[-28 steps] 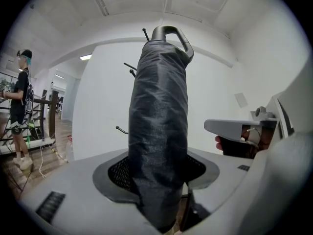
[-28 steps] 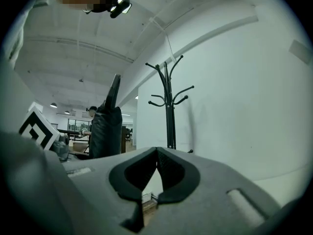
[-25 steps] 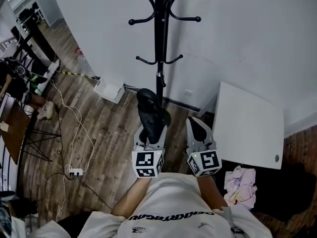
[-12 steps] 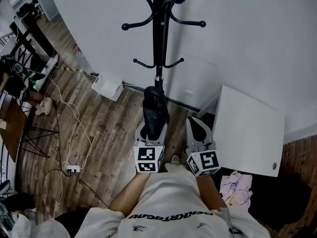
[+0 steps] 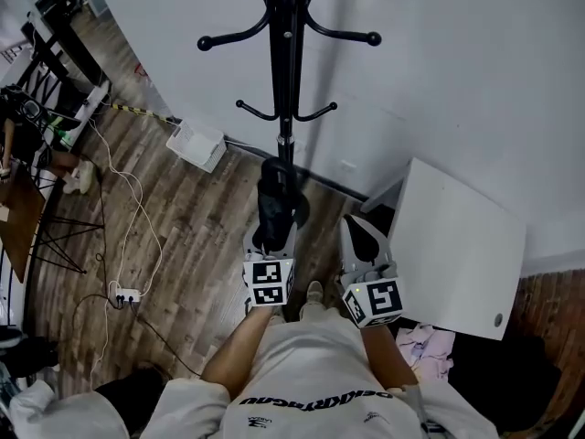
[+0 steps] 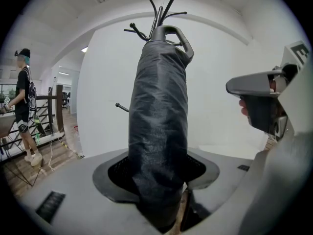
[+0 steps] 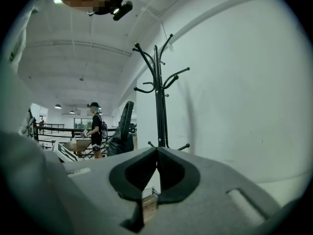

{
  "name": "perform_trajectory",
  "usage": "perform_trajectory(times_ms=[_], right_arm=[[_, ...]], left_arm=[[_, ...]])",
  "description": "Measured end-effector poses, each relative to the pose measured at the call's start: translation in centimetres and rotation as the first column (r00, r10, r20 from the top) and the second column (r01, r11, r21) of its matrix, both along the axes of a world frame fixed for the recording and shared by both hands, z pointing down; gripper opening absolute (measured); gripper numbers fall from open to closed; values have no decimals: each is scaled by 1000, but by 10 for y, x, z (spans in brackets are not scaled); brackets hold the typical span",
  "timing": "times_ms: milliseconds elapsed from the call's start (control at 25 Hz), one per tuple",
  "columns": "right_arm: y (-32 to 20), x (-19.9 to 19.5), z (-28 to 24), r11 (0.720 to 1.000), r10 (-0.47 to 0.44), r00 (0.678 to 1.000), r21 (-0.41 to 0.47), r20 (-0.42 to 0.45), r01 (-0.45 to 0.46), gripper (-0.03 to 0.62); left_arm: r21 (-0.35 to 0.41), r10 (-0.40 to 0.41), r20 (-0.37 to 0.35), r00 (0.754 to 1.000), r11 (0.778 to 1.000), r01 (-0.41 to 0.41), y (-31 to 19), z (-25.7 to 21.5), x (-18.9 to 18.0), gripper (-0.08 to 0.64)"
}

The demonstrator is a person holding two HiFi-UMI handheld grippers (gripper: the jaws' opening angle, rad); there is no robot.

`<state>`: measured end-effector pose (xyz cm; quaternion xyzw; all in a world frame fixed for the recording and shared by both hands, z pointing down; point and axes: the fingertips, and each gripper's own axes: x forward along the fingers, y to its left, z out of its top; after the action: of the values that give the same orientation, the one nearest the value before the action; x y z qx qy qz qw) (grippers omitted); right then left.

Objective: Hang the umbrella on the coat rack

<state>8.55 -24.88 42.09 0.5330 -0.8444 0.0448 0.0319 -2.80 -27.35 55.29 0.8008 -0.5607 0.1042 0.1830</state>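
One umbrella point(image 5: 275, 198) in left tool point(image 5: 271, 239), coat rack point(image 5: 286, 71) ahead; white cabinet point(image 5: 457, 236) right.

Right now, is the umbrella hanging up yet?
Not yet. Done: the left gripper grips the folded umbrella. In hand: it's held before the coat rack. Left: putting the handle loop over a hook. The right gripper is shut and empty.

Left gripper point(image 5: 272, 234) clamped; right gripper point(image 7: 156, 155) closed.
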Motion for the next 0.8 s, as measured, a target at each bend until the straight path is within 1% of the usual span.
perform_trajectory(times_ms=[240, 400, 520, 600, 800], right_arm=[[-8, 9, 22, 999, -16, 1000, -39, -20, 15, -3], [-9, 11, 27, 998, -22, 1000, -52, -22, 21, -3], [-8, 10, 29, 998, -31, 999, -54, -23, 30, -3], [-8, 9, 29, 998, -33, 999, -54, -20, 32, -3], [-9, 9, 32, 997, -38, 999, -61, -38, 36, -3]], left_arm=[[-39, -42, 24, 999, 998, 43, -17, 33, 0, 249], [-67, -68, 38, 997, 995, 70, -24, 56, 2, 249], [-110, -90, 46, 995, 989, 94, -27, 77, 2, 249], [-139, -93, 56, 994, 985, 100, -30, 90, 1, 249], [-167, -97, 67, 993, 980, 107, -39, 110, 3, 249]])
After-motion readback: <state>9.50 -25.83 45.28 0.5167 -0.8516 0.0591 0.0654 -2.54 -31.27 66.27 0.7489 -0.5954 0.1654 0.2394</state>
